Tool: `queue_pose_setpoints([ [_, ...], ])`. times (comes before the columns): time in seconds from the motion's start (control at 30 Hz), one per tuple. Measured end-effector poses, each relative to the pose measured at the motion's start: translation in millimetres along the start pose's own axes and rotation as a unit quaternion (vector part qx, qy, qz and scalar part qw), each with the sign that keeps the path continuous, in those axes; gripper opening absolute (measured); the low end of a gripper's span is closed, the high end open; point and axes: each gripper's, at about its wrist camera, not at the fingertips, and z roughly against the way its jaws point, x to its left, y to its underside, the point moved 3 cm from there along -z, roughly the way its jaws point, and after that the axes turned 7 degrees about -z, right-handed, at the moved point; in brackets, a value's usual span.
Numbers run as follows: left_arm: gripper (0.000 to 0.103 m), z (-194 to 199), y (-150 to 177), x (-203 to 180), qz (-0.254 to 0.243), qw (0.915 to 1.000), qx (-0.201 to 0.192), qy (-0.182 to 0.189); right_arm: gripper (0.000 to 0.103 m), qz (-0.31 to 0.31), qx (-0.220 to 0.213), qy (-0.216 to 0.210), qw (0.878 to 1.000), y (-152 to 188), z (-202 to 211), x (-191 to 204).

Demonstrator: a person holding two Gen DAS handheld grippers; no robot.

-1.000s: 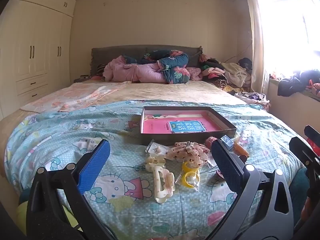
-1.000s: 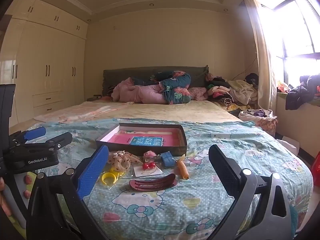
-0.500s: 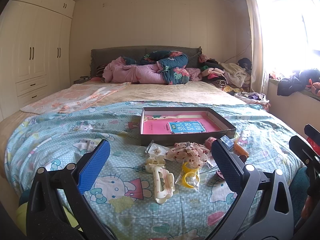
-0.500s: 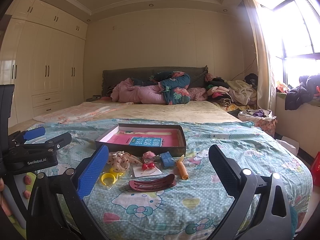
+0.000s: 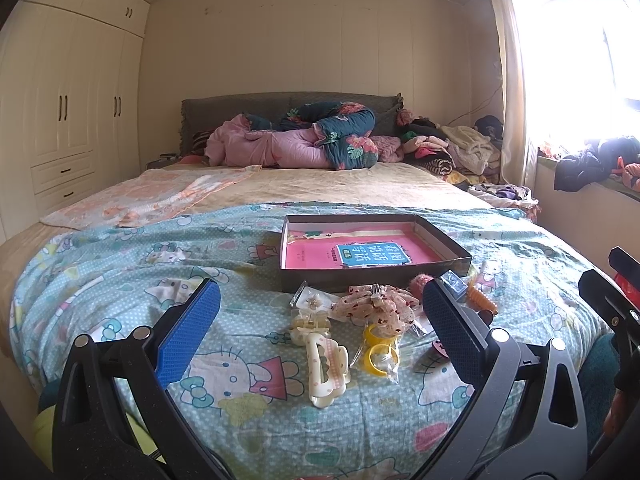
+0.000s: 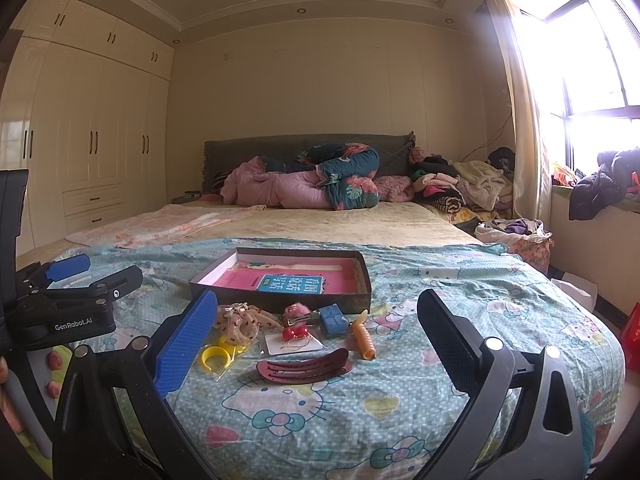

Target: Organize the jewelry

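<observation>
Both claws hang wide apart and empty above the bed. Ahead of the left claw lie a cream hair claw clip and yellow rings. The maroon hair clip lies between the right claw's fingers, before the shallow box.

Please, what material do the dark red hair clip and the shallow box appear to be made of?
The dark red hair clip looks like glossy hard plastic: smooth curved bars with light glints. The shallow box seems to be cardboard, matte dark outside, with thin straight walls and pale inner edges.
</observation>
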Motion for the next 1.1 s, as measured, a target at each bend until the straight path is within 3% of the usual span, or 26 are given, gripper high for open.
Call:
queue_pose_setpoints([
  [0.83, 0.093, 4.3, -0.6, -2.3, -0.002, 1.0, 0.004, 0.005, 0.097, 0.0, 0.0, 0.002, 1.0, -0.5, 2.2, 1.9],
  [1.1, 0.093, -12.1, 11.5, 1.2, 0.0, 0.9989, 0.044, 0.016, 0.097, 0.001, 0.024, -0.007, 1.0, 3.0, -7.2, 2.7],
])
